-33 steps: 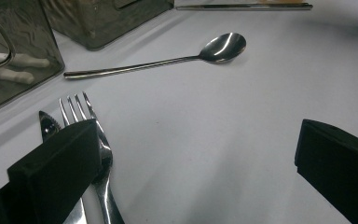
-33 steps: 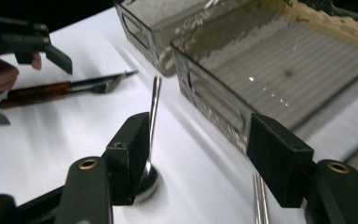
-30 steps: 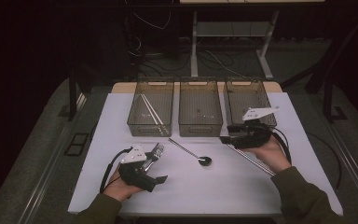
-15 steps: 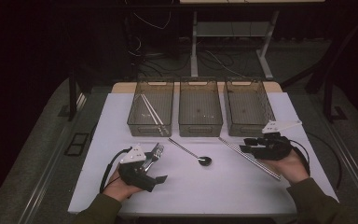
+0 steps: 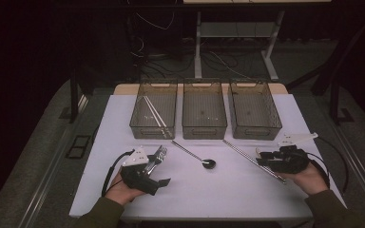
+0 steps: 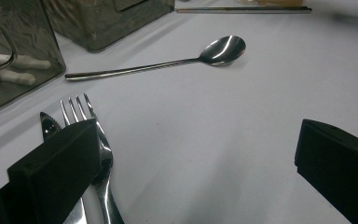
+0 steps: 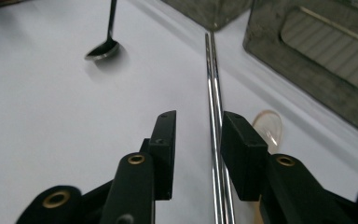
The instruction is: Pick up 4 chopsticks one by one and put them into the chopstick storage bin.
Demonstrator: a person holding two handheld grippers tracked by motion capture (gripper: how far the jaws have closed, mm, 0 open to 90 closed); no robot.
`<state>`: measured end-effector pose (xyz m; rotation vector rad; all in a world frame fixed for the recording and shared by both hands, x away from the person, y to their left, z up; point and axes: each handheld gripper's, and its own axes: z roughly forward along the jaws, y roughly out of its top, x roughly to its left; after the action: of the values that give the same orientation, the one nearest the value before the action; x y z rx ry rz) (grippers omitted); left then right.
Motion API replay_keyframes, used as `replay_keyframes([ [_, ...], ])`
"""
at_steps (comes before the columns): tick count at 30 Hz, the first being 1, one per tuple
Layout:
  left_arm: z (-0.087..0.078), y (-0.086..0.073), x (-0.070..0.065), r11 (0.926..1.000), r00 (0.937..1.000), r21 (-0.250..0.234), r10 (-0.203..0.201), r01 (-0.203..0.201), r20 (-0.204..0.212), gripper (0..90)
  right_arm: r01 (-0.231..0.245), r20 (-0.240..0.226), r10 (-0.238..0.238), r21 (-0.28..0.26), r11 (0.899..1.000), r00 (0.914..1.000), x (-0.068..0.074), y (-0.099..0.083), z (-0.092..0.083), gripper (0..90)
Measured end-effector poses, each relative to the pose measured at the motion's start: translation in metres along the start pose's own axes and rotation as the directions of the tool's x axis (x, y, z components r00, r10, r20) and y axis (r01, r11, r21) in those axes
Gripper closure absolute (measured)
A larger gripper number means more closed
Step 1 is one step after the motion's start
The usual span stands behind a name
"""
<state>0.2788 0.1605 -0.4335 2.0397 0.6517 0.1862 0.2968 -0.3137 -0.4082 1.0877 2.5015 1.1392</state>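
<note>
Steel chopsticks [image 7: 216, 107] are lying as a pair on the white desk [image 5: 218, 194], running from near the right-hand bin [image 5: 254, 110] toward the near right, and the right gripper [image 5: 265, 159] is now sitting over their near end. Its jaws have just been closing and are straddling the pair, one pad close on the right side, a gap on the left, so they are not yet pinching. Compared with a second ago, that hand is lower and nearer the right edge, no longer up by the bin, which suggests the pick-up is about to begin, probably for sorting into the left bin [image 5: 153, 109], where pale chopsticks [image 5: 154, 113] are already resting. The left gripper [image 5: 158, 167] is staying where it was, at the near left, jaws wide apart and holding nothing; one jaw is resting on the fork [image 6: 89, 122] and knife [image 6: 48, 125]. Between the hands, the spoon [image 5: 197, 157] is lying untouched.
</note>
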Motion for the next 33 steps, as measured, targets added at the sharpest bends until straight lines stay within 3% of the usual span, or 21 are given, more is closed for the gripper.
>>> replay_keyframes([
  [9, 0.001, 0.000, 0.000, 1.0000, 1.0000, 0.001, -0.002, 0.002, 0.000, 0.0, 0.005, 0.011, -0.006, 0.063, 0.998, 0.9999, -0.006, -0.020, -0.004, 75.5],
  [16, 0.001, 0.000, 0.000, 1.0000, 1.0000, 0.002, -0.002, 0.002, 0.000, 0.0, 0.024, 0.016, -0.026, 0.118, 0.993, 0.9995, -0.009, -0.024, 0.004, 79.9],
  [33, 0.001, 0.000, 0.000, 1.0000, 1.0000, 0.003, -0.001, 0.001, 0.001, 0.0, 0.051, 0.013, -0.054, 0.149, 0.988, 0.9985, -0.010, -0.025, 0.012, 82.4],
])
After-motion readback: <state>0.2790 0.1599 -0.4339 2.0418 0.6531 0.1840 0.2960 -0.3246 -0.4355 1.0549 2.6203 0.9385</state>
